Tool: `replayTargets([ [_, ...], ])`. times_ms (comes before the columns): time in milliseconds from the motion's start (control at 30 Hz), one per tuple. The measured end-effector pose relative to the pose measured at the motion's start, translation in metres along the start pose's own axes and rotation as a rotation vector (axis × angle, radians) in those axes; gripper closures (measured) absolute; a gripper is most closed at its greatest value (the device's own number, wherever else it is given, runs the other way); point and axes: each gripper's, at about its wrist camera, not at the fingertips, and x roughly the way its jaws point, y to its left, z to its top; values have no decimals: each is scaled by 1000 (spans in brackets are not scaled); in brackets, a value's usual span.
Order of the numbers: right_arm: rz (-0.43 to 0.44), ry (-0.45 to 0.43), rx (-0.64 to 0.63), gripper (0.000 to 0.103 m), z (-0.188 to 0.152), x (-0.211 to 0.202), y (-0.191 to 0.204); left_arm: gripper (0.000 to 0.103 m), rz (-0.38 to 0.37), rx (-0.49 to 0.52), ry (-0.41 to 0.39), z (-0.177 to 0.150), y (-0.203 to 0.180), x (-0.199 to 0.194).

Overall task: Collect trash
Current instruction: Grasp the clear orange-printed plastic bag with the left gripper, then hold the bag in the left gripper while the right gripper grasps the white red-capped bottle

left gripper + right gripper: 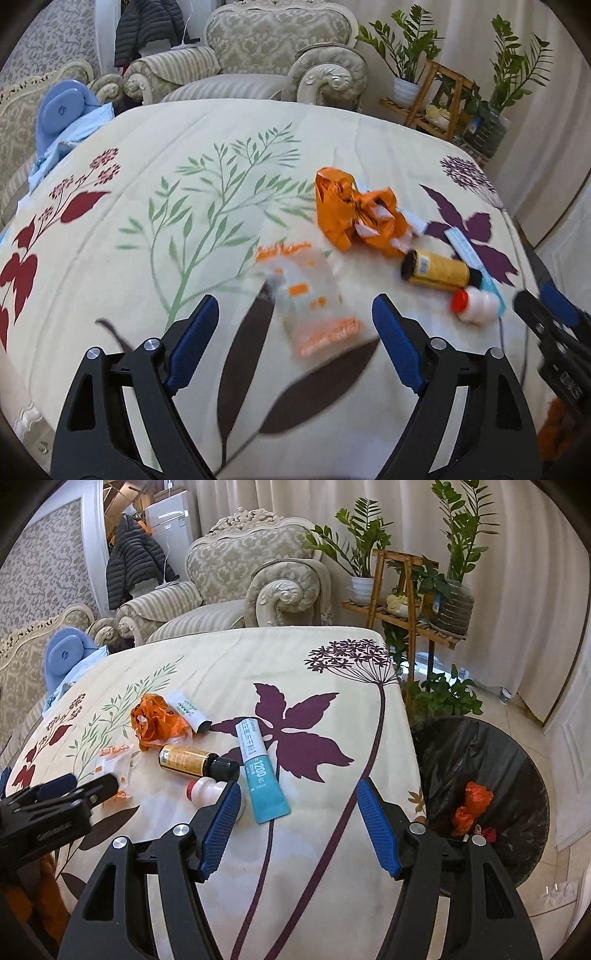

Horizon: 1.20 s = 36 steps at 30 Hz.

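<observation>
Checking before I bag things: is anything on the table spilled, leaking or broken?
No spill shows. The amber bottle and small white bottle lie on their sides, both capped. The teal tube lies flat, and the orange bag is only crumpled. The clear wrapper is blurred, so I cannot judge it.

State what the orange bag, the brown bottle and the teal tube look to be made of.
Orange bag: thin glossy plastic film, judging by its crumpled, shiny folds. Brown bottle: likely dark glass or plastic, smooth, with yellow label and black cap. Teal tube: soft plastic, flattened at its crimped end.
</observation>
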Motion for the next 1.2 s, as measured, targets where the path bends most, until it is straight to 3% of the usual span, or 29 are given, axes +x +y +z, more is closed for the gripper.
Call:
replayTargets([
  [133, -1, 2, -6, 39, 1, 2, 3, 21, 1, -10, 45, 5, 3, 16],
  [233, 1, 4, -14, 39, 1, 2, 4, 46, 23, 36, 32, 6, 3, 14],
  [333, 2, 12, -29, 39, 0, 4, 8, 62, 4, 51, 20, 4, 6, 11],
  [867, -69, 10, -24, 39, 12, 14, 8, 67, -36, 44, 7, -10, 27, -2],
  [1200, -83, 71, -72, 39, -3, 18, 17, 67, -44, 42, 1, -13, 30, -4],
])
